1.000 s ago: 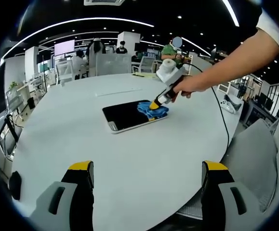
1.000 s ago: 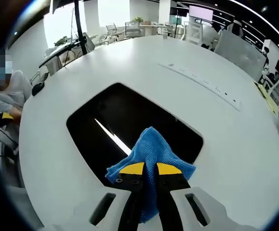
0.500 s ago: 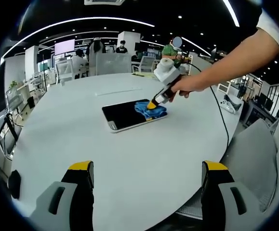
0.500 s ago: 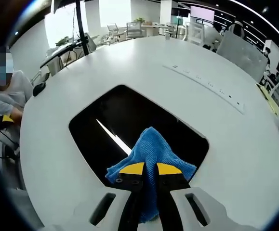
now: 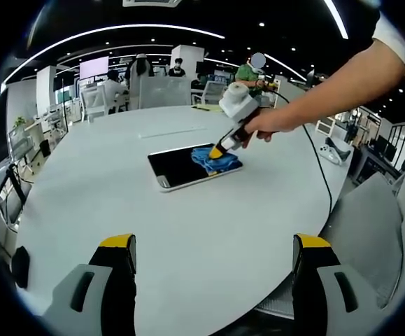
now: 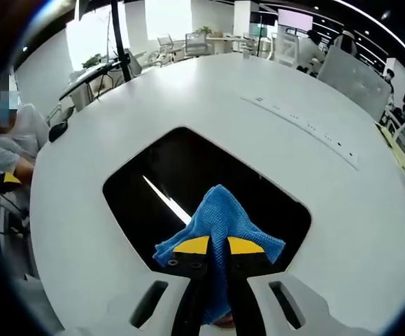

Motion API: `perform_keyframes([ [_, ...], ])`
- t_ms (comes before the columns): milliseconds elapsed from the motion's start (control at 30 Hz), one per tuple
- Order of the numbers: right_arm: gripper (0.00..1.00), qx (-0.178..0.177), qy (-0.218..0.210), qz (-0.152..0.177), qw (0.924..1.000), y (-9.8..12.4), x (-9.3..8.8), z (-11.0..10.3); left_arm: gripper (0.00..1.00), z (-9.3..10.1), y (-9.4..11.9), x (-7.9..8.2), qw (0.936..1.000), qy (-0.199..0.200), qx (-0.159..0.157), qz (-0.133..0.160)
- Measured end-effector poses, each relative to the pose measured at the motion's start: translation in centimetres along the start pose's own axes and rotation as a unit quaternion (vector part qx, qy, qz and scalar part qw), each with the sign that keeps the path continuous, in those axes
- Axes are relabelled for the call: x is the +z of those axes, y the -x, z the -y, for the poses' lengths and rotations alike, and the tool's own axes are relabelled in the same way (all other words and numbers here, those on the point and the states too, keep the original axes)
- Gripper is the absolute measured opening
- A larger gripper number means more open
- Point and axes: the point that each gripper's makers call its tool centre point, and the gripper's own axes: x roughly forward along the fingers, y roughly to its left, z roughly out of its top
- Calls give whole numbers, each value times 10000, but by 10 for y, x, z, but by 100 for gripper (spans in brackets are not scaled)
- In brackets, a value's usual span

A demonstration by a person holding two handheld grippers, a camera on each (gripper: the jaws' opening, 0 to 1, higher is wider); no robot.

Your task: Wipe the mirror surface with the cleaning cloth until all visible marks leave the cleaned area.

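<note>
White tabletop [image 5: 188,238] is spread across both views, a large rounded table [image 6: 209,91] in an open office, with chairs and desks seen beyond its far edge. On it, toward the far side in the left gripper view, a dark rectangular mirror [image 5: 178,168] is laid flat; in the right gripper view the same mirror [image 6: 181,175] is seen close up, its black surface crossed by a thin bright reflected streak.

A person's bare forearm [image 5: 335,91] is reached in from the right of the left gripper view, and the right gripper [image 5: 219,150] is held in the hand [image 5: 261,126] and tilted down onto the right end of the mirror. A black cable is trailed from it across the table toward the right edge.

The left gripper [image 5: 212,255] is held near, low over the bare tabletop and well apart from the mirror, its yellow-tipped jaws spread wide with nothing between them.

In the right gripper view the right gripper [image 6: 217,246] is shown with its jaws pressed together on the blue cleaning cloth [image 6: 219,224], which is bunched up and fanned out ahead of the tips. The cloth [image 5: 215,159] is laid on the near right part of the mirror, touching the glass.
</note>
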Motion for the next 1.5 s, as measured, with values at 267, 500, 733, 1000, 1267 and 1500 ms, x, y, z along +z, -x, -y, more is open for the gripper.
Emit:
perform_keyframes([
  [267,3,38,13,25,10000,-8,7,-3,94,-2,1,0,10000,2,17,3],
  [500,3,59,-6,35,10000,-10,10,-8,94,-3,1,-1,10000,14,24,3],
  [733,3,67,10,22,10000,-9,14,-14,94,-4,1,-1,10000,22,27,-1],
  [1000,3,70,32,24,10000,-18,19,-13,94,-6,3,0,10000,16,47,-1],
  [1267,3,56,-72,25,10000,-17,22,-18,93,-7,3,-1,10000,25,58,-1],
  [1500,3,45,-106,60,9999,-19,26,-25,93,-8,3,-1,10000,25,70,3],
])
